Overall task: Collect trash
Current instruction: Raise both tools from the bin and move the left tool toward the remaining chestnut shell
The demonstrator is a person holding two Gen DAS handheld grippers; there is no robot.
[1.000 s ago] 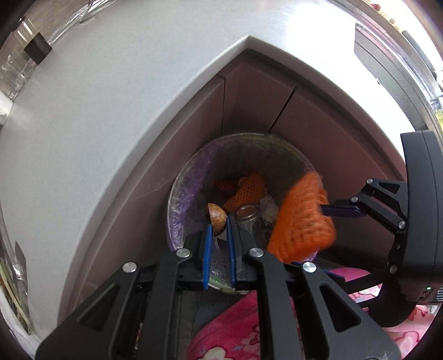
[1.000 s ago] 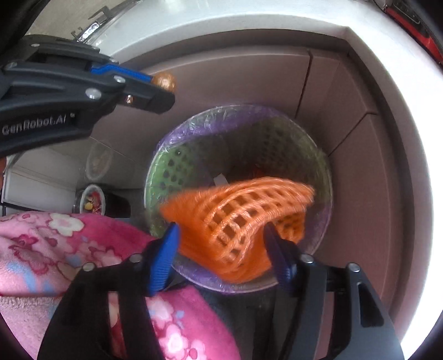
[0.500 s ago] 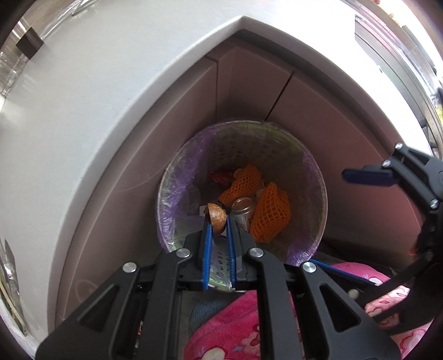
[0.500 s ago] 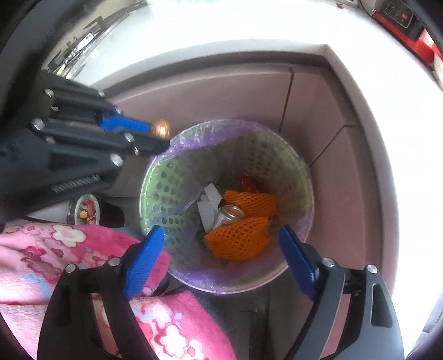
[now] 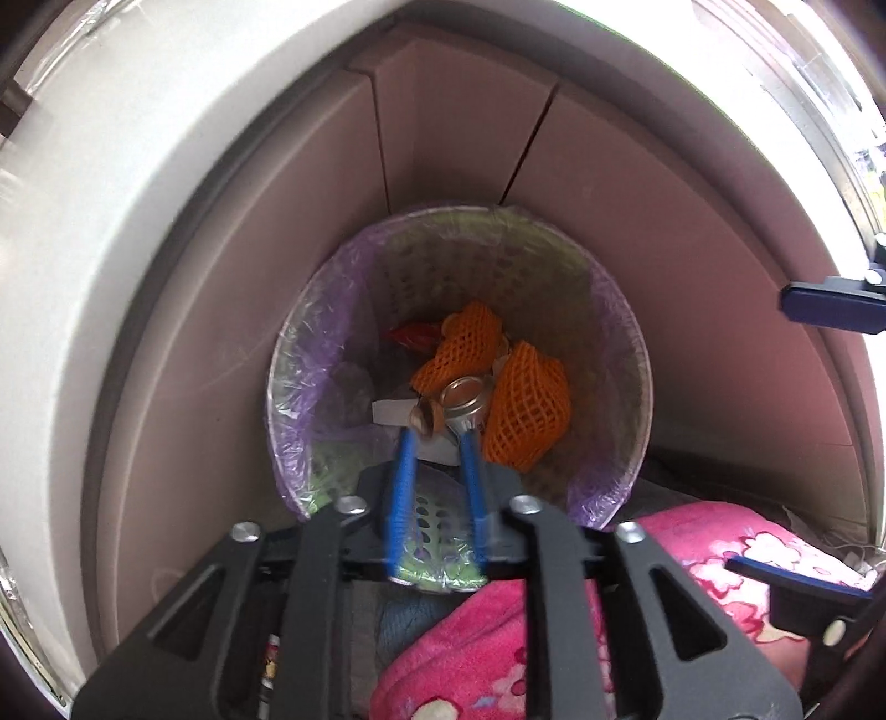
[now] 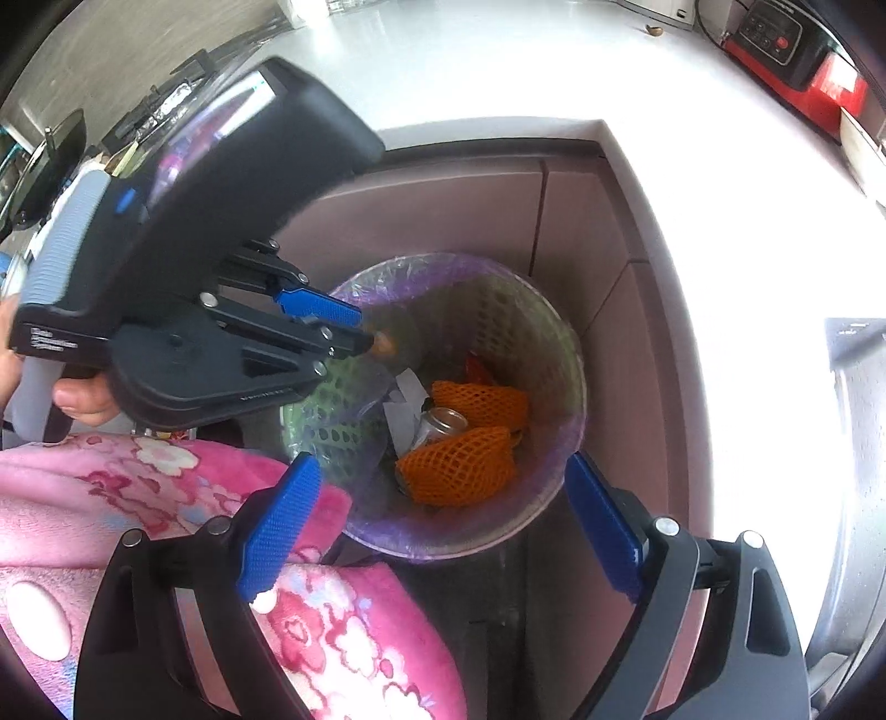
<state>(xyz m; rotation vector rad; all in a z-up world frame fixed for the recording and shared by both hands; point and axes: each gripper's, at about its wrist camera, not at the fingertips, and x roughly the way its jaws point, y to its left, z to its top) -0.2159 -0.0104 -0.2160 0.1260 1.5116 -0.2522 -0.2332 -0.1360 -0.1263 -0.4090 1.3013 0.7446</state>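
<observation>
Left gripper (image 5: 437,429) hangs straight down over the bin (image 5: 310,332), tips inside the rim line on the near-left side. Its fingers (image 5: 403,471) have just been opening: a narrow gap now shows between the blue pads. A small brown nut-like scrap (image 5: 425,418) sits at the tip of the left pad; in the right wrist view the same scrap (image 6: 383,344) shows at the very tip of the fingers, above the bin's left rim. Cannot tell whether it is in contact with a pad or already free; no squeeze from both pads is visible, so I read the grip as released.

Right gripper (image 6: 437,520) is above the near rim of the bin, fingers (image 6: 279,520) spread wide with nothing between them. They have just been opening too.

Bin contents: two orange foam nets (image 5: 526,407) (image 5: 459,351), a can (image 5: 465,396) lying on its side between them, white paper (image 6: 407,404), a red wrapper (image 5: 412,335). The near net (image 6: 457,468) lies with its long axis left to right in the right wrist view.

Key relation: the scrap is directly over the bin opening, left of the can, so a plain drop should land it inside. Judgement: the left hand is the one finishing this deposit; the right is done and free for the next piece. A brown bit remains far off on the table (image 6: 655,31).
</observation>
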